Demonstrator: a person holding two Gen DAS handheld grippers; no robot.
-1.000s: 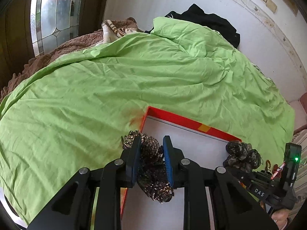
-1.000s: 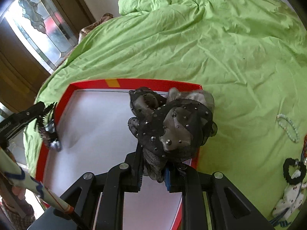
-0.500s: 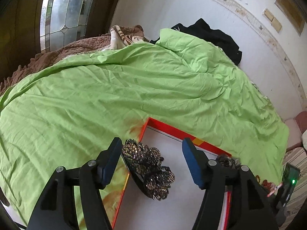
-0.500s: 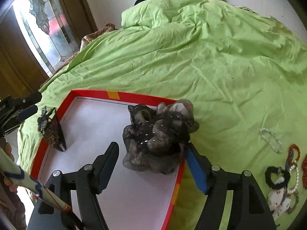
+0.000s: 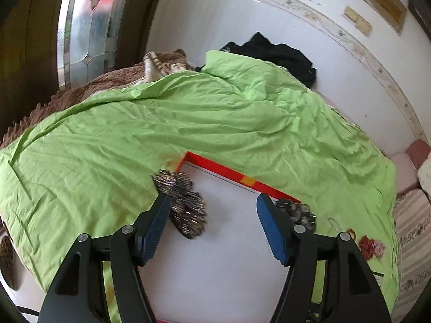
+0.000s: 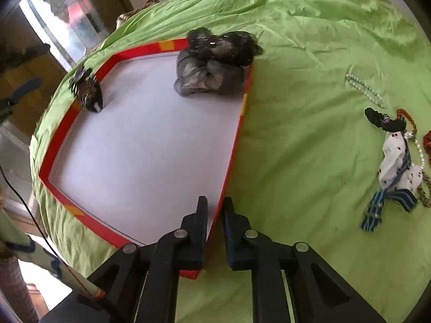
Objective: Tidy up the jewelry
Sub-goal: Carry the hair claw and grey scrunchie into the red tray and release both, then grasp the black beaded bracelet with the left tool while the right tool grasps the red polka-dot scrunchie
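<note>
Now that we have let go of both hair pieces, they lie in the red-rimmed tray (image 6: 234, 145) on the bed (image 5: 215, 123). Our left gripper (image 5: 214, 226) has its fingers wide apart; our right gripper (image 6: 215, 231) has drawn back, fingers nearly together and empty. The beaded clip (image 5: 183, 204) leans at the tray's left rim, the studded gauze scrunchie (image 6: 215, 64) sits in the far corner. Pearl beads (image 6: 363, 88) and other pieces await on the sheet.

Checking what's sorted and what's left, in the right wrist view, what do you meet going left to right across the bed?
Sequin clip → red tray → grey scrunchie → pearl strand → white bow
</note>
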